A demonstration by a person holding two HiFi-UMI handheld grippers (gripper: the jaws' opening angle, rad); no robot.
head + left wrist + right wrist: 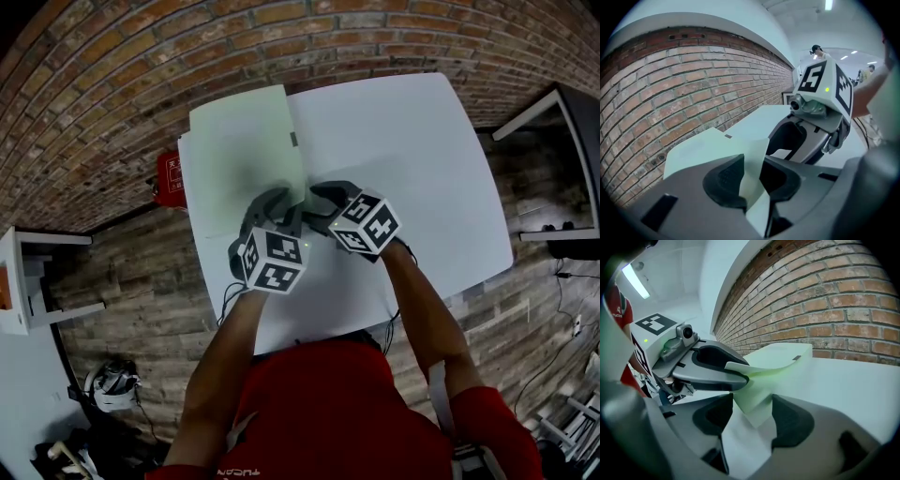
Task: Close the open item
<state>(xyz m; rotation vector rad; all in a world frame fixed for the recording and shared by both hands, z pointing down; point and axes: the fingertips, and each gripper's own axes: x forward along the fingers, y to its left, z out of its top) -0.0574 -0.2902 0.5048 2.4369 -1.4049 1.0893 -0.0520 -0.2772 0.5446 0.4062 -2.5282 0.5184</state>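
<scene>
A pale green folder (244, 155) lies open on the left part of the white table (412, 159); its near right corner curls up off the surface. My left gripper (284, 208) is at that corner. In the left gripper view the lifted green flap (752, 164) runs between the jaws of the left gripper (752, 176), and the pads stand apart from it. My right gripper (317, 208) is close beside it, open. In the right gripper view the same flap (754, 397) hangs loose between the wide jaws of the right gripper (750, 416), with the left gripper (717, 366) just beyond.
A brick wall (141, 66) runs behind the table. A red box (170, 180) sits on the wooden floor at the table's left edge. White shelving (28, 281) stands at the left and a dark desk (562, 159) at the right.
</scene>
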